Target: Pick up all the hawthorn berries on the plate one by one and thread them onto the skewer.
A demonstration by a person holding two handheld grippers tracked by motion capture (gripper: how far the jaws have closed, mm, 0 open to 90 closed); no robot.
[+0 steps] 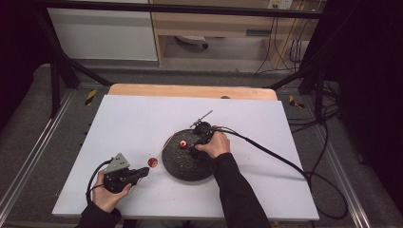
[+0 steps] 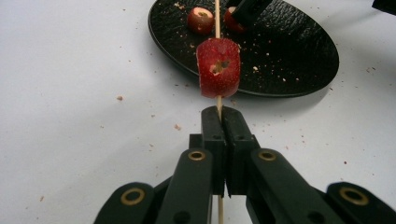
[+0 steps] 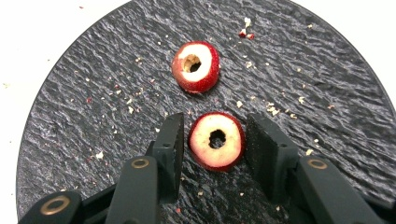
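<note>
My left gripper point(image 2: 223, 112) is shut on a thin wooden skewer point(image 2: 217, 18) and holds it low over the white table at the front left point(image 1: 144, 172). A red cored fruit piece point(image 2: 218, 67) sits threaded on the skewer just beyond the jaw tips point(image 1: 152, 162). My right gripper point(image 3: 215, 135) hangs over the round black plate point(image 3: 93, 93), pointing down. Its jaws stand on either side of a cored red fruit slice point(image 3: 217, 141) lying flat, with a thin gap at each pad. A second cored slice point(image 3: 195, 66) lies on the plate just beyond it point(image 1: 183, 144).
The black plate point(image 1: 187, 168) lies at the middle of the white board point(image 1: 123, 123), strewn with crumbs. A wooden strip point(image 1: 190, 90) edges the board's far side. Cables trail from both grippers; the right one point(image 1: 285, 161) runs off to the right.
</note>
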